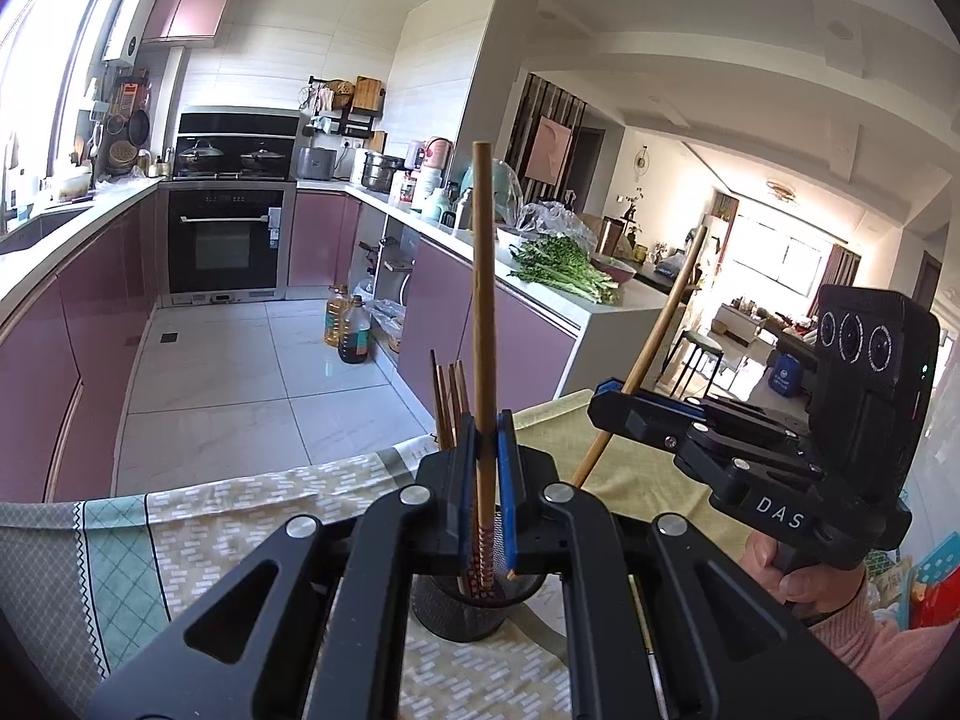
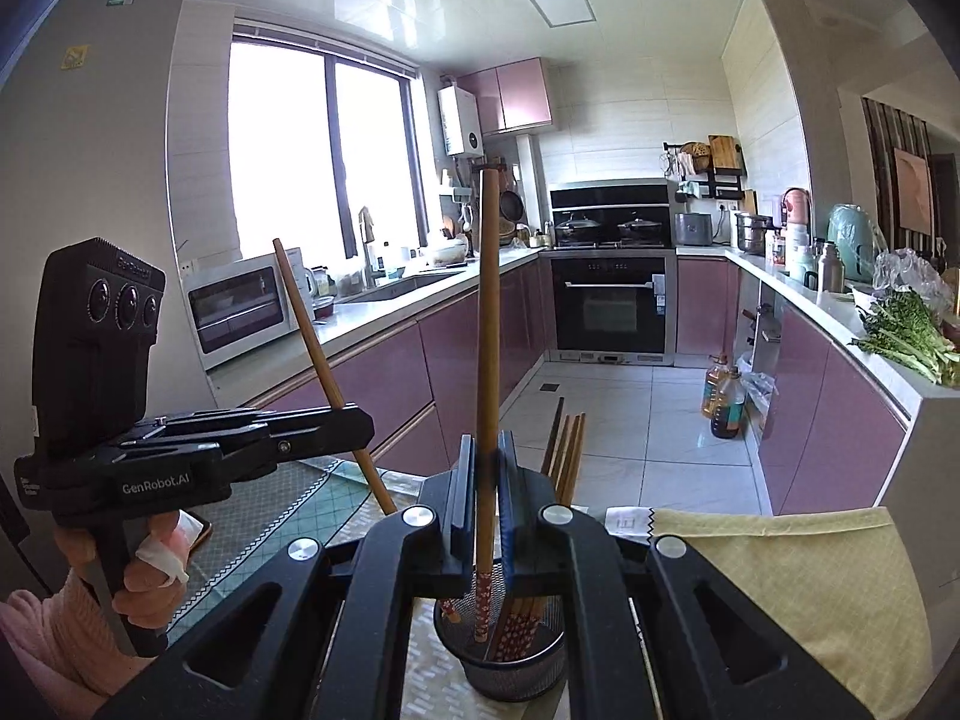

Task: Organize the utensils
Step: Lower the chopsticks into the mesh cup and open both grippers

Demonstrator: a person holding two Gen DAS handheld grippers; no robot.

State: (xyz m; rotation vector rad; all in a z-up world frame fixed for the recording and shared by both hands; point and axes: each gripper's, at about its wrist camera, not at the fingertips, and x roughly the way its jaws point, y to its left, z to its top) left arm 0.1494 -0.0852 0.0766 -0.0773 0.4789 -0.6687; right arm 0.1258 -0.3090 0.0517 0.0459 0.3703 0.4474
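The left gripper [image 1: 487,468] pinches one long brown wooden chopstick [image 1: 483,300] upright; the right gripper [image 2: 487,480] pinches another [image 2: 489,324]. Their patterned lower ends hang over the black mesh holder [image 2: 501,669], partly hidden behind gripper linkages.

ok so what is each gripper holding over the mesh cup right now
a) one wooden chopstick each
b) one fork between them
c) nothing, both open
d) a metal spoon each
a: the left gripper is shut on one upright chopstick and the right gripper on another, both above the black mesh holder.
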